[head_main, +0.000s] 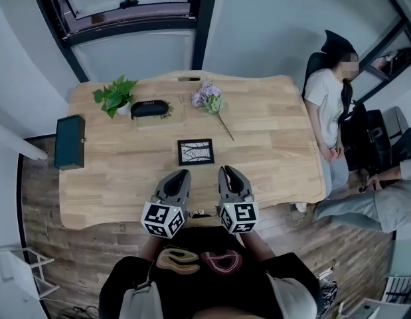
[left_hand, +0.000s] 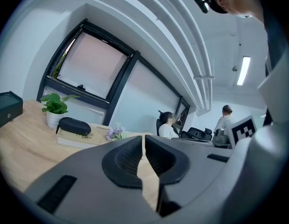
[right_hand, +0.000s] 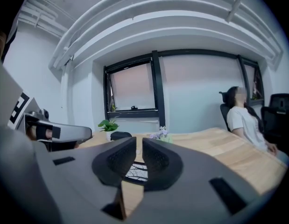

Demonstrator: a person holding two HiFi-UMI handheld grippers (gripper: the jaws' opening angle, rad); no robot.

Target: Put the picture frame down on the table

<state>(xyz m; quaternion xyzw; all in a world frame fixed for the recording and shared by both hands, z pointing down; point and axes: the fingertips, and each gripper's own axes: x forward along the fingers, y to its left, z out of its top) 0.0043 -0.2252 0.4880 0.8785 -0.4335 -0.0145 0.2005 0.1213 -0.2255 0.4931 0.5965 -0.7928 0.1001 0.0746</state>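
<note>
Picture frame (head_main: pixel 196 152) is being observed lying flat near the middle of the wooden table (head_main: pixel 271 131), just ahead of both grippers. Left gripper (head_main: pixel 182 175) and right gripper (head_main: pixel 226 172) are being held side by side over the near edge, jaws together, nothing gripped
</note>
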